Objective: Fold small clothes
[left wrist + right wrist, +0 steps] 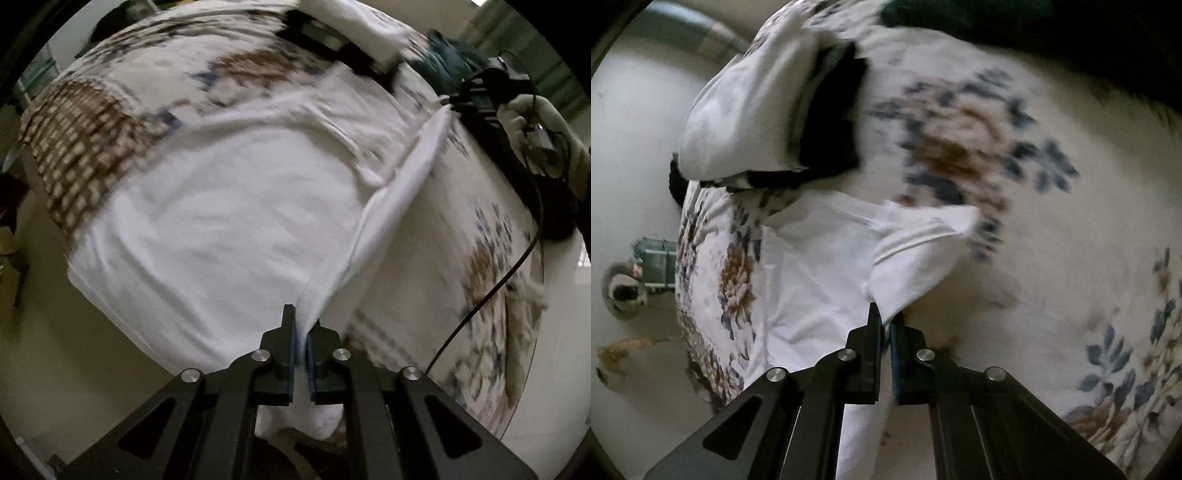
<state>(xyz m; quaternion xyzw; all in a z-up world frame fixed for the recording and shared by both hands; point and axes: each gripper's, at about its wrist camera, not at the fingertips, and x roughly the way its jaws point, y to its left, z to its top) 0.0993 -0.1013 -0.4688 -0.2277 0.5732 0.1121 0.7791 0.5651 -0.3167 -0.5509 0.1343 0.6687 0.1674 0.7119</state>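
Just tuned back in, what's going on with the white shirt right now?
Both grippers are pinching the white shirt along one side. The left gripper is shut on its lower edge, and the right gripper is shut on fabric by the sleeve, with that side lifted off the floral bedspread. The rest of the shirt lies flat. A stack of folded clothes sits further back on the bed.

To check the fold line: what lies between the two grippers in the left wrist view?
A raised edge of the white cotton shirt, running from the left gripper to the right gripper over the floral bedsheet.
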